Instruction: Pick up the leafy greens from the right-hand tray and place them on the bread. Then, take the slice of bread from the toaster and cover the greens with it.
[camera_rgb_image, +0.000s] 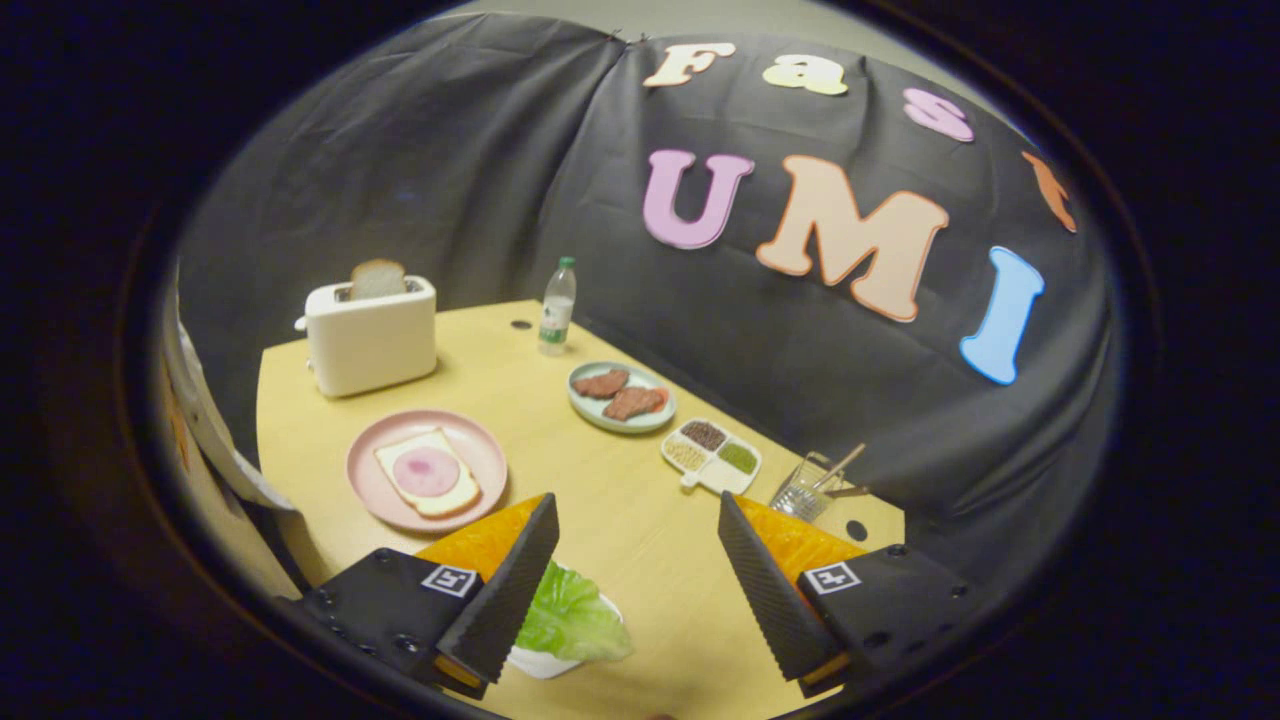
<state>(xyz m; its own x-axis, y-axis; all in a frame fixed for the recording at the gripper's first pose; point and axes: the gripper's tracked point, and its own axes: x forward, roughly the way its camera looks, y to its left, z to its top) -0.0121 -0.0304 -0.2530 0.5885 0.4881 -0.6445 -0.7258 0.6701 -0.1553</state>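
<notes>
My gripper (637, 515) is open, its two black ribbed fingers spread wide above the yellow table (620, 520). The leafy greens (570, 615) lie on a small white tray (545, 662) low between the fingers, close beside the left finger (510, 590) and partly hidden by it. Beyond the left finger a pink plate (375, 490) holds a slice of bread (432, 478) topped with a round pink slice of ham (427, 470). Farther back stands a white toaster (370, 338) with a slice of bread (377, 279) sticking up from its slot.
A water bottle (557, 306) stands near the table's far edge. Beyond the fingers lie a pale green plate (590, 408) with meat pieces (620, 393), a white divided dish (712, 455) of grains, and a glass (805, 488) holding sticks near the right finger.
</notes>
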